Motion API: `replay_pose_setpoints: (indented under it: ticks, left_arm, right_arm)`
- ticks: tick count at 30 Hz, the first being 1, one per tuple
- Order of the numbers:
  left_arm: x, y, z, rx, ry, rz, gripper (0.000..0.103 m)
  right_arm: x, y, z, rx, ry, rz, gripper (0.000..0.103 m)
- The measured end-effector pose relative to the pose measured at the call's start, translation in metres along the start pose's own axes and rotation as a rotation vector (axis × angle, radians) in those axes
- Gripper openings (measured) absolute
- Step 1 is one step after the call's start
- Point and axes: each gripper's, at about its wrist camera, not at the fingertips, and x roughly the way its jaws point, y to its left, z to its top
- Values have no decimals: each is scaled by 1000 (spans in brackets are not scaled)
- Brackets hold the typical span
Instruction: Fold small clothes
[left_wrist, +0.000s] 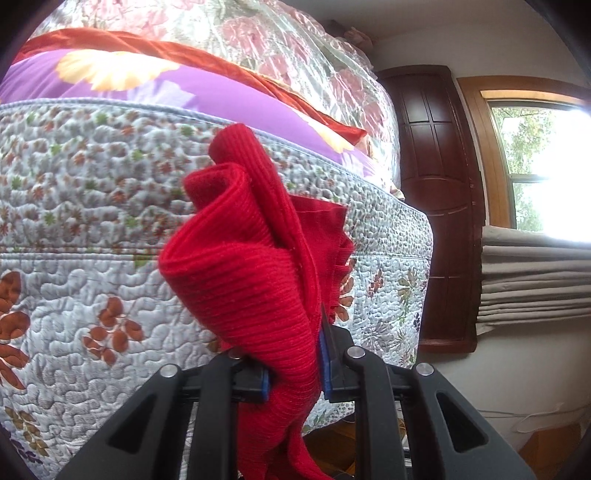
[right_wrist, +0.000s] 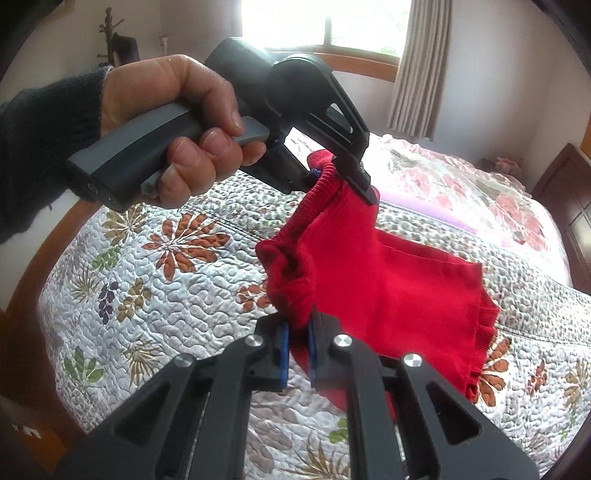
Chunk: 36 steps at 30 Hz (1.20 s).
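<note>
Between our right gripper (right_wrist: 297, 360) pads, red knit garment (right_wrist: 373, 284), pinched tight. Farther ahead, our left gripper (right_wrist: 343, 177) clamps same top edge. Cloth hangs between both, stretched, above quilt (right_wrist: 147, 266). We think laying down flat comes next.

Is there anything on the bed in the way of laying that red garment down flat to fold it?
Nothing visible is. Both grippers, left and right, hold the red garment up in the air, jaws shut on its edge. The quilt under it is bare. The purple bedding sits further back, toward the head of the bed.
</note>
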Motion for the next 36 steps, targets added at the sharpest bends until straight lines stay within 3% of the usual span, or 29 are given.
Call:
replay_pose_setpoints:
  ticks: [13, 25, 36]
  left_arm:
    - [32, -43, 8, 35, 24, 49, 19]
    - [88, -71, 21, 47, 59, 153, 19]
    - [139, -96, 14, 72, 75, 249, 19]
  right_arm:
    - [-17, -48, -11, 93, -8, -16, 6]
    - [-11, -100, -31, 179, 13, 10, 6]
    - [-14, -146, -65, 258, 38, 22, 6]
